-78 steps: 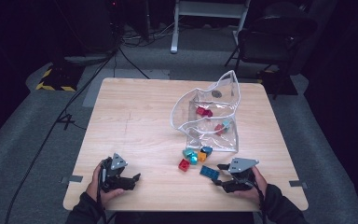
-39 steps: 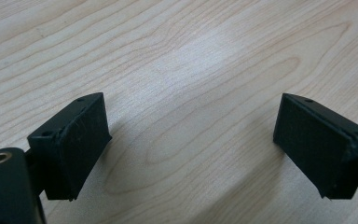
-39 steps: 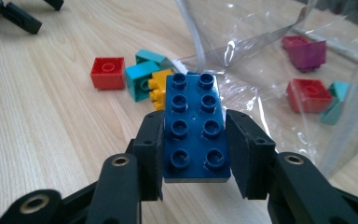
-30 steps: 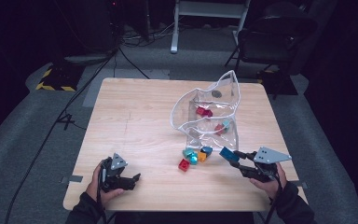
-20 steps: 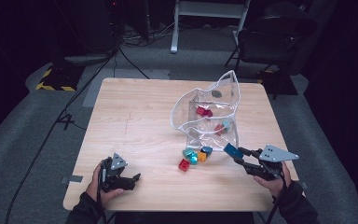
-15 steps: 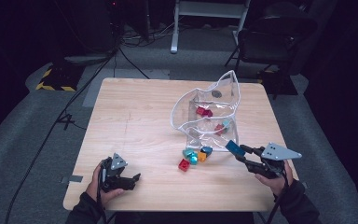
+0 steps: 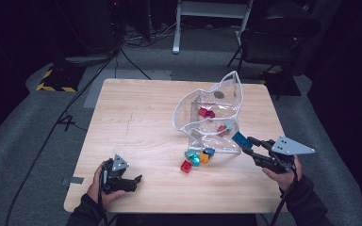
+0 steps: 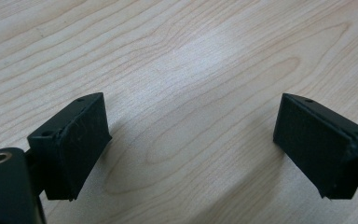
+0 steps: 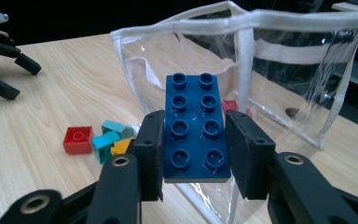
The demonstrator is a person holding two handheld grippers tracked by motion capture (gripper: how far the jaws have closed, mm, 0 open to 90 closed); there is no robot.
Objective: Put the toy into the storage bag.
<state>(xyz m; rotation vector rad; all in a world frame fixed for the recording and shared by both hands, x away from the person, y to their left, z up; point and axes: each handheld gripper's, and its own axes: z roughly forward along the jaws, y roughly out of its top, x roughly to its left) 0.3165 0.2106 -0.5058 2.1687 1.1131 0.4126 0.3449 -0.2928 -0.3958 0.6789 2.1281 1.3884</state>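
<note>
Right tool [image 9: 193, 156] lifted blue brick [image 9: 194, 128] toward clear bag [image 7: 209, 115], seemingly.

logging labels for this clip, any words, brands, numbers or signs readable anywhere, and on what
None can be read.
Blue brick in the right gripper: plain studs, any embossing too small to tell.
Clear bag: no print visible.
Yellow-black hazard stripes on the floor: a marking, no text.

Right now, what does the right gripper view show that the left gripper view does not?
The right gripper view shows the right gripper shut on a blue brick, the clear bag behind it, and loose bricks. The left gripper view shows the left gripper open with nothing between its pads. Both show the wooden table.
</note>
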